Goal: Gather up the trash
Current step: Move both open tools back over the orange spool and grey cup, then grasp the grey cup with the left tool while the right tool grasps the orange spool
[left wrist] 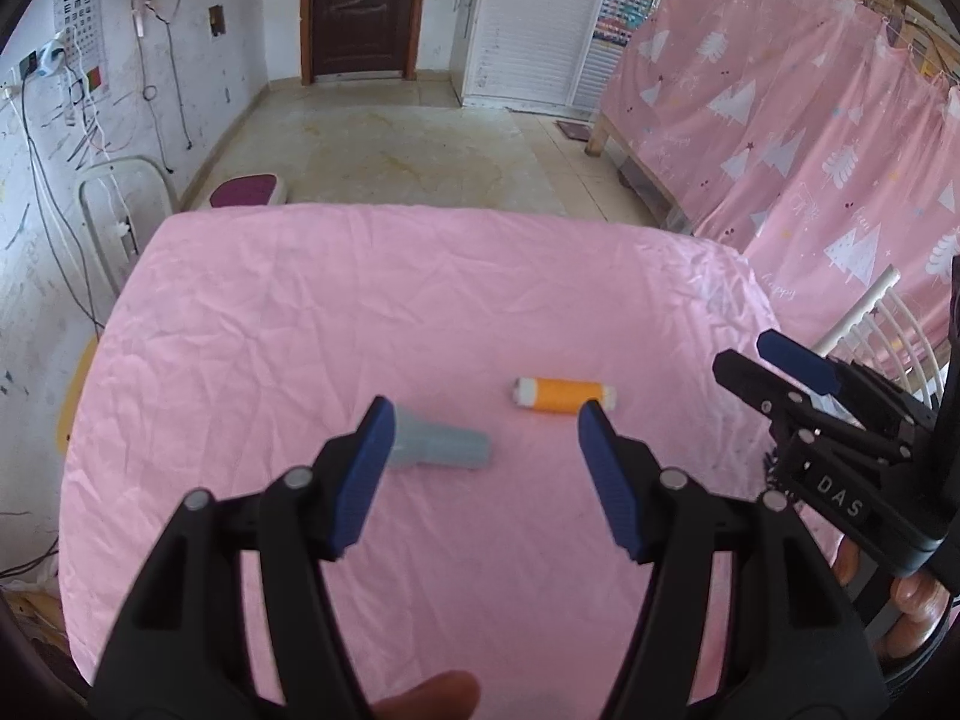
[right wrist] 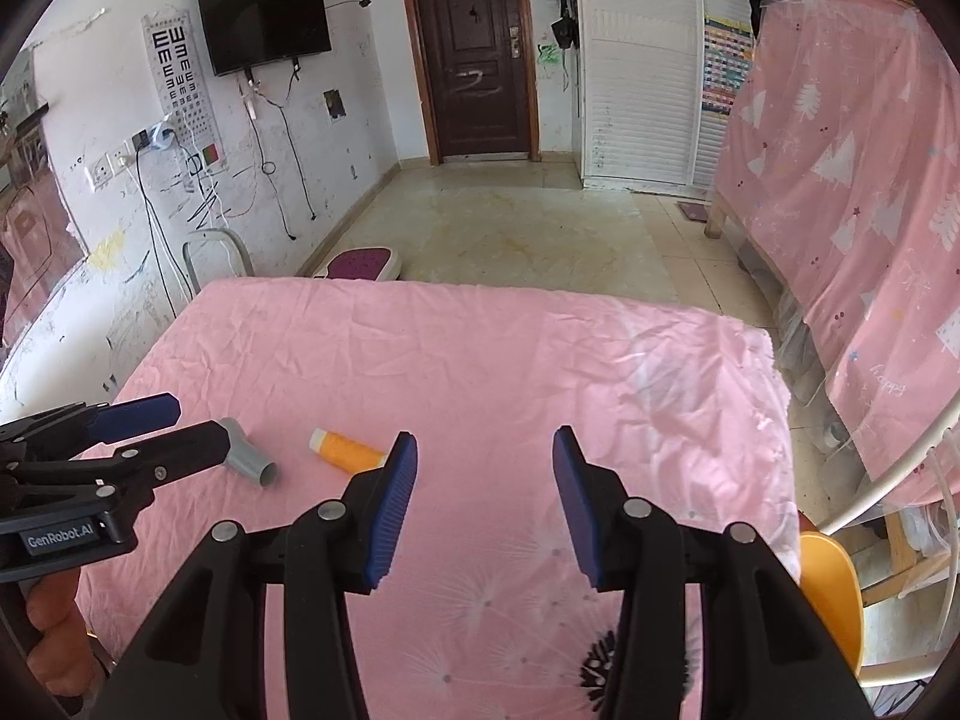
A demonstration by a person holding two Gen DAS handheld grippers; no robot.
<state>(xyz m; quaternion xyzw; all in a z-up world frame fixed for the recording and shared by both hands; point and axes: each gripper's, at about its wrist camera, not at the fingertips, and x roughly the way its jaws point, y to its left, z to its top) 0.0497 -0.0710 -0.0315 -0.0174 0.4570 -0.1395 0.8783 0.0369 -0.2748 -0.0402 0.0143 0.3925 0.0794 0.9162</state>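
We've got a counter [left wrist: 240, 312] under a wrinkly plain pink sheet, turning into a white dandelion print at the near edge. Lying on the sheet are an orange spool [left wrist: 564, 394] with white ends and, just left of that, a grey tube [left wrist: 441, 447]. Both tongs are black with blue pads. Right of the counter hangs a pink curtain [left wrist: 780, 120] with white trees.

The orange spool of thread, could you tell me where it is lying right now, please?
The orange spool lies on the pink cloth, apart from the grey tube on its left in the left wrist view.
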